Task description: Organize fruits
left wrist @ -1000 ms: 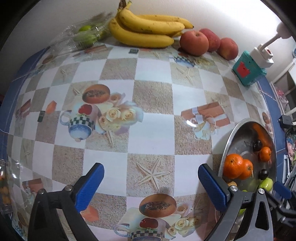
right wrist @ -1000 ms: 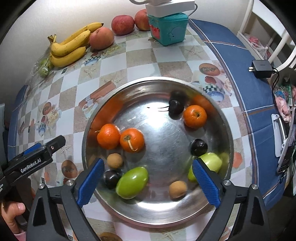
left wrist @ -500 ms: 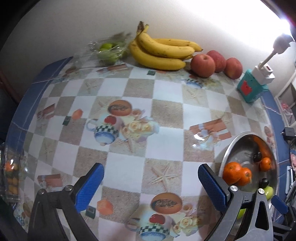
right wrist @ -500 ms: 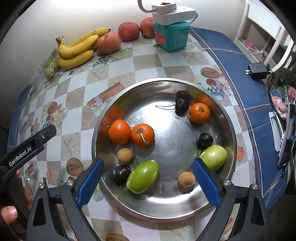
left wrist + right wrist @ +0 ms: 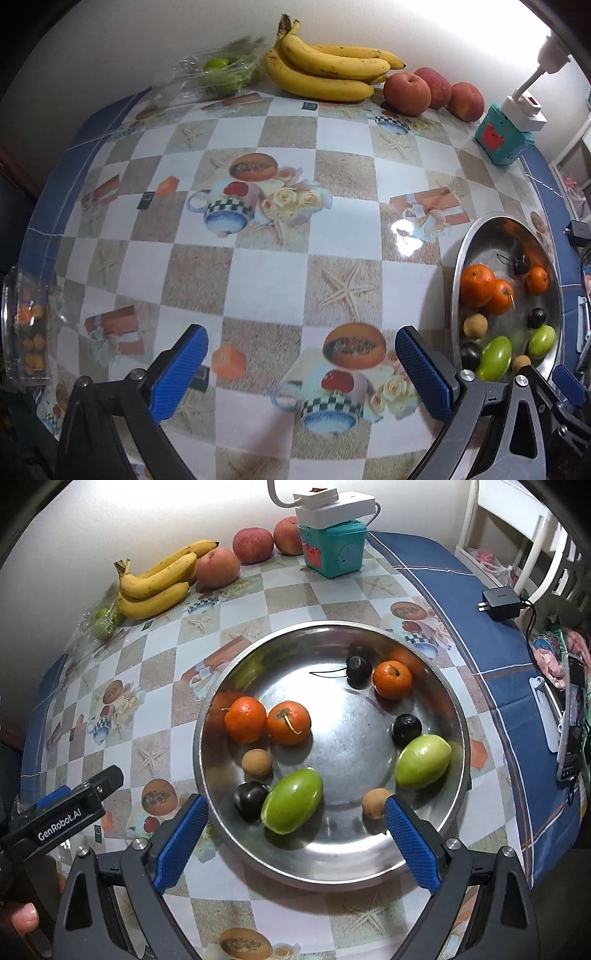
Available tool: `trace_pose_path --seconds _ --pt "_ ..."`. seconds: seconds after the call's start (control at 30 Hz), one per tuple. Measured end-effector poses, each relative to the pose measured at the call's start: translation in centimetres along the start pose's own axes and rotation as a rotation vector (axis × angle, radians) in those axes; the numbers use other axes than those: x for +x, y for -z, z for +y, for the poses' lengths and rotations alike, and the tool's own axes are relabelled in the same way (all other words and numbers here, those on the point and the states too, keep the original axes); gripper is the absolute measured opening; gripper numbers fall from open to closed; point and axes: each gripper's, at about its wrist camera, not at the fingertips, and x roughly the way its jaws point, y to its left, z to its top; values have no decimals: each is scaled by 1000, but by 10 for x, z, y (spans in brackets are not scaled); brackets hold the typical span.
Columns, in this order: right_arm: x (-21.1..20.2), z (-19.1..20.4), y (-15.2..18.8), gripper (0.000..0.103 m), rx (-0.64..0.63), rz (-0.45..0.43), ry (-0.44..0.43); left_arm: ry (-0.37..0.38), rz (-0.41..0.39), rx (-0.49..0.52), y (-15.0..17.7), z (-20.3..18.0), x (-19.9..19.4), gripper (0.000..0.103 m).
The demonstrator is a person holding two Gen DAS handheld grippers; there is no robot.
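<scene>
1. The fruit to sort lies in a steel bowl [image 5: 236, 686] at the centre of the right wrist view: three oranges [image 5: 245, 719], two green fruits [image 5: 291, 799], three dark plums [image 5: 250, 799] and two small tan fruits [image 5: 257, 763].
2. Bananas [image 5: 155, 583] and apples [image 5: 218, 568] lie at the upper left of that view, along the wall on the table [image 5: 258, 266].
3. The right tongs [image 5: 293, 843] hang wide and hold nothing, at the bowl's near rim.
4. The left tongs [image 5: 301, 371] are also wide and hold nothing, above bare table; the bowl shows at the right edge of their view.
5. The round fruits look light, smooth and likely to roll on the slick steel; the plums and green fruits may bruise. A grip across the widest part, gently, seems best.
6. Compared with a second ago, both cameras sit higher and farther back: the bowl looks smaller and more of the table shows. The fruit has not moved.
</scene>
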Motion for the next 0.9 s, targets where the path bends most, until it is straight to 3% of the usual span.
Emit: trace_pose_path --seconds 0.63,0.9 --pt "-32 -2 37 96 20 -37 -18 0 -93 7 47 18 -53 103" --pt "-41 -4 46 96 17 -44 -11 9 -90 24 60 17 -64 103"
